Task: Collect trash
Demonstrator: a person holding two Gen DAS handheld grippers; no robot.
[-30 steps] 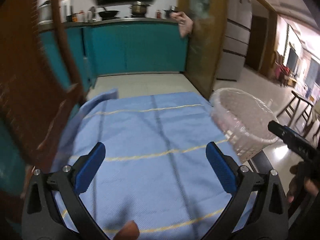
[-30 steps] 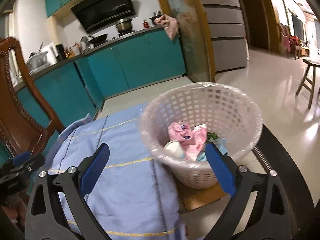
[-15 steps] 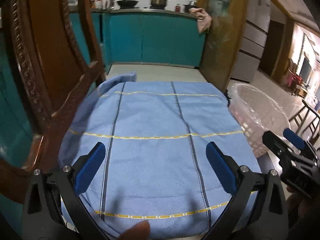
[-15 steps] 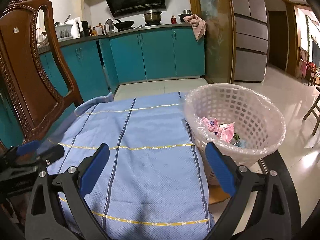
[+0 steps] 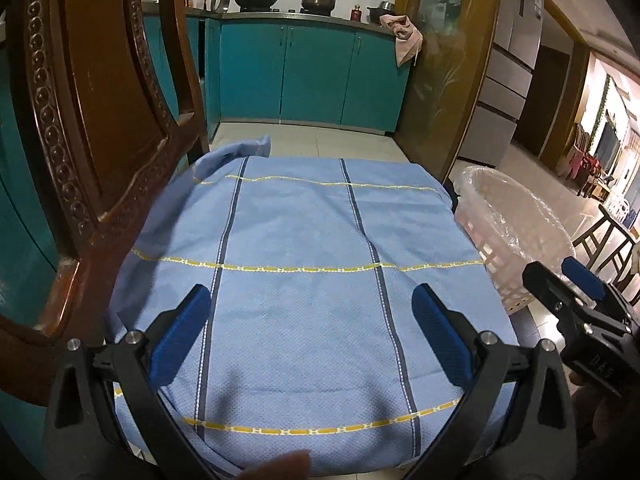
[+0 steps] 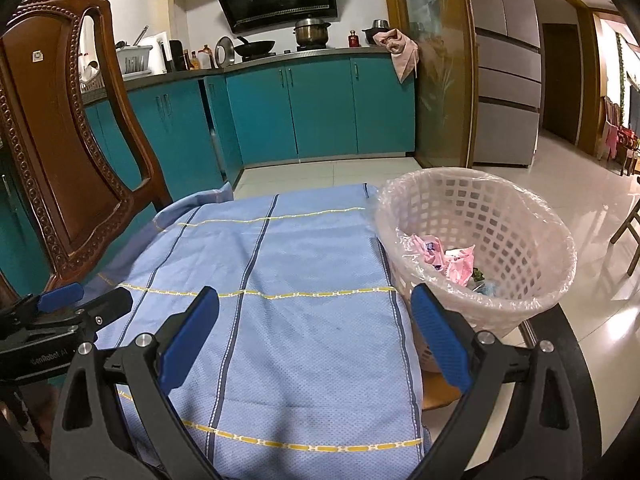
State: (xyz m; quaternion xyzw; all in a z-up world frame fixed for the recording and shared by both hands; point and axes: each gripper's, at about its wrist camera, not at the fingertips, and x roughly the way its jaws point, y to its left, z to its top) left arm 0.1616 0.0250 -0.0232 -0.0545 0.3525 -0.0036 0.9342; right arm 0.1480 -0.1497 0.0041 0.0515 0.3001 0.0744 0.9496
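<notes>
A white lattice trash basket [image 6: 476,248] lined with clear plastic stands at the right edge of a table covered by a blue striped cloth [image 6: 280,280]. Pink crumpled wrappers [image 6: 444,258] and other scraps lie inside it. The basket also shows in the left wrist view [image 5: 512,236]. My left gripper [image 5: 312,332] is open and empty above the near part of the cloth [image 5: 300,260]. My right gripper [image 6: 316,332] is open and empty above the cloth, just left of the basket. No trash shows on the cloth.
A carved wooden chair [image 6: 60,152] stands at the table's left side; it also shows in the left wrist view [image 5: 92,120]. Teal kitchen cabinets [image 6: 304,108] stand behind, a fridge [image 6: 504,60] at the right. Stools [image 5: 604,240] stand on the tiled floor at the right.
Both grippers have swung left and drawn back from the basket to face the cloth straight on. Both stay open and empty.
</notes>
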